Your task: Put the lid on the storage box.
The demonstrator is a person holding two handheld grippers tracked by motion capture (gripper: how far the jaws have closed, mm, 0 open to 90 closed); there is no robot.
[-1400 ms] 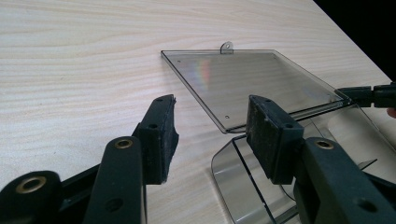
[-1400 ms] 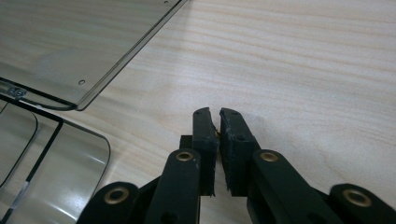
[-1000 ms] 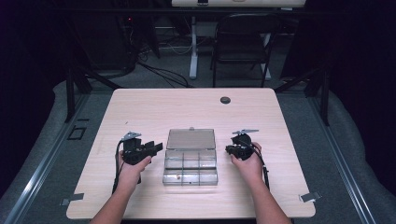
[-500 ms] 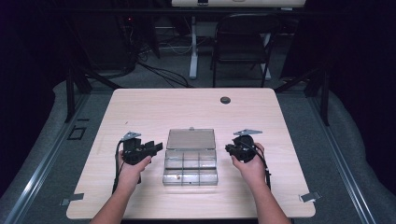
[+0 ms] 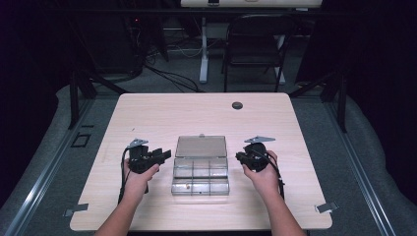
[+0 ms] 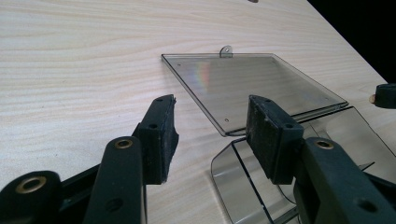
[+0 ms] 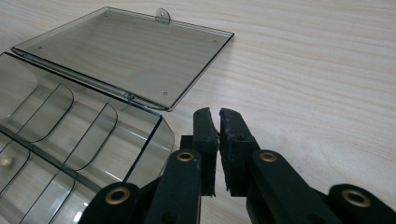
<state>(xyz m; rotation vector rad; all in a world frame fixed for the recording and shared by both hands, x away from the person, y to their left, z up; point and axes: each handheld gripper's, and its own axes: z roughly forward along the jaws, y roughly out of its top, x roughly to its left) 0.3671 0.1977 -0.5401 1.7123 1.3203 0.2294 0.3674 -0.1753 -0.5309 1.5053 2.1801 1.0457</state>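
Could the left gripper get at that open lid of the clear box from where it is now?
Probably yes. The left gripper has its jaws apart, pointing at the near corner of the lid, which lies flat on the table. Nothing stands between them, though a flat lid may be awkward to pinch.

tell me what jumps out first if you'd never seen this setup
A clear plastic compartment box lies at the middle of the wooden table, its lid folded flat open on the far side. The left gripper sits at its left with jaws apart, the right gripper at its right with jaws nearly together. One small pale bead lies in a compartment.
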